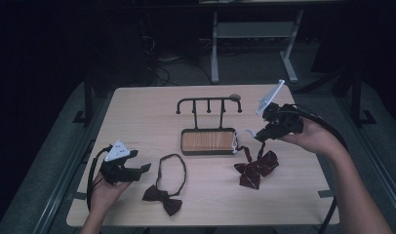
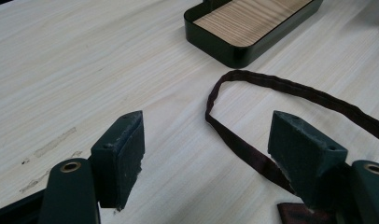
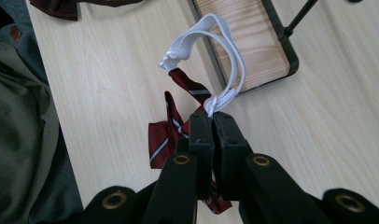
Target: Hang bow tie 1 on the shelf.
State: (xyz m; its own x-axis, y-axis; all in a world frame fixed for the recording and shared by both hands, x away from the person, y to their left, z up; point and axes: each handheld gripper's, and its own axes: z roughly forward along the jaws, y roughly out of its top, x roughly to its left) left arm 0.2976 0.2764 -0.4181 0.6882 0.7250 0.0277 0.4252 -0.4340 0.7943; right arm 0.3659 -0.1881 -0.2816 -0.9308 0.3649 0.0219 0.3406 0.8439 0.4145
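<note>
Overhead, my right tool (image 1: 258, 135) held the striped bow tie (image 1: 256, 168) by its white elastic (image 1: 243, 138) beside the tray (image 1: 208, 141), while its own view showed jaws pinching that elastic, and my left tool (image 2: 204, 154) stood spread over the tabletop (image 2: 85, 70).

High view looks forward and down over the whole table (image 1: 137, 112) from the person's side. Both gripper views sit close, low over the tabletop, each facing the tray (image 2: 234, 51) (image 3: 253, 42) mid-table.
</note>
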